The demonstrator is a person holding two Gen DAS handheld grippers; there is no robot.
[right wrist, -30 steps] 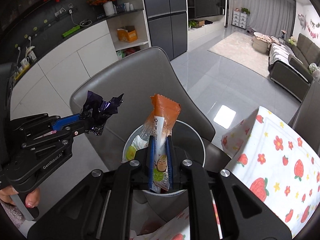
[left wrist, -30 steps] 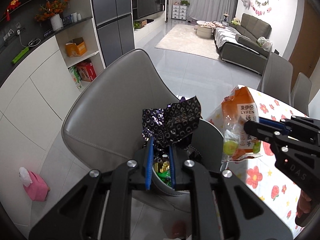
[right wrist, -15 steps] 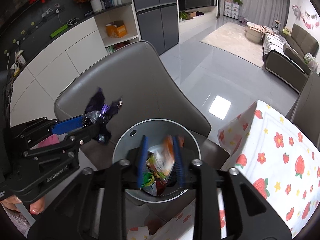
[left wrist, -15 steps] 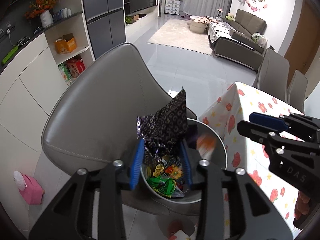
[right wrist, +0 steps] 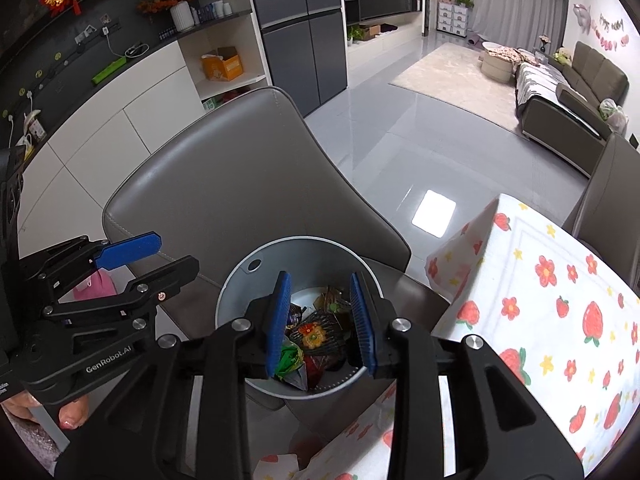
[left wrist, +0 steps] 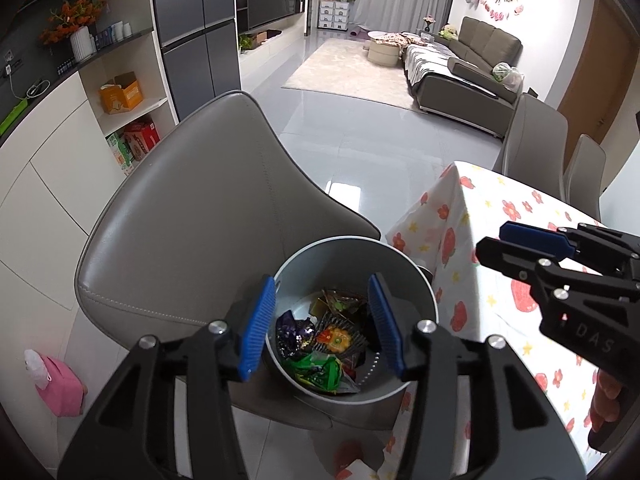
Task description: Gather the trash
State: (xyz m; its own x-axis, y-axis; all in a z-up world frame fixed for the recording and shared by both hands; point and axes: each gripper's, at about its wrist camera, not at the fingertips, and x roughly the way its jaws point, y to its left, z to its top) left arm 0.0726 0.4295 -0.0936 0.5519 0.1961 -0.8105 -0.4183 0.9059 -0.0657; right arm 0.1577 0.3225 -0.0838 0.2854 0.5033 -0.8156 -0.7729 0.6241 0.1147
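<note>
I am watching both wrappers (left wrist: 316, 344), just released, lying in the bin (left wrist: 404, 268) on the chair (left wrist: 208, 220), my left gripper (left wrist: 322, 322) still opening empty and my right gripper (right wrist: 320, 318) spread empty, so this drop looks done.

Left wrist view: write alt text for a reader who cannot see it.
The left gripper, its jaws opening and empty, hangs over a grey bin of crumpled snack wrappers on a grey chair. The right gripper, also empty, hovers beside it above a floral tablecloth.
</note>
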